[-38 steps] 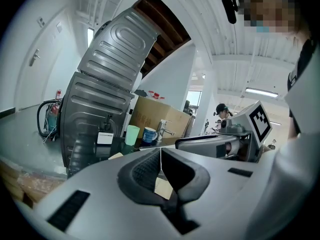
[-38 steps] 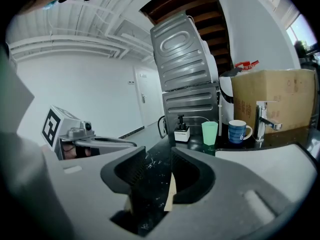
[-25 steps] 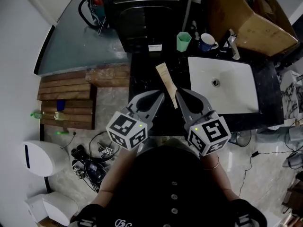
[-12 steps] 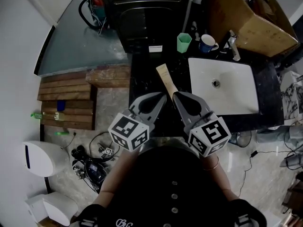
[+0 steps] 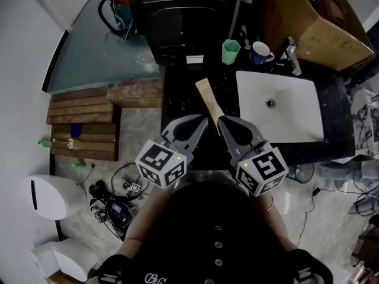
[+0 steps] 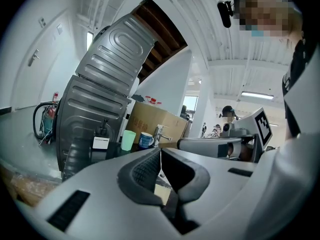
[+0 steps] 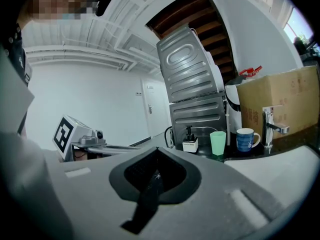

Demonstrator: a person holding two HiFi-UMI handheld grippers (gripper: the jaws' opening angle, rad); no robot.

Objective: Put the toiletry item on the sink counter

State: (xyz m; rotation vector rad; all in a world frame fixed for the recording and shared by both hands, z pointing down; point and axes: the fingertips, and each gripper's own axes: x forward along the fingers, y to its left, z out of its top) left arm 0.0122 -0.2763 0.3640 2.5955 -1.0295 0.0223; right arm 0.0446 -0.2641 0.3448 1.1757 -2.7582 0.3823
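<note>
A beige toiletry tube lies flat on the black sink counter, left of the white basin. Its near end reaches the tips of both grippers. My left gripper is shut and empty, its tip just left of the tube's near end. In the left gripper view the jaws meet with nothing between them. My right gripper is shut too, its tip at the tube's near end, and the right gripper view shows closed, empty jaws. I cannot tell whether either tip touches the tube.
A green cup, a blue mug, a faucet and a soap dispenser stand along the counter's back. A cardboard box sits at the back right. Wooden slats and cables lie on the floor at the left.
Both gripper tips have drawn slightly closer together at the tube's near end. The tube has not moved.
</note>
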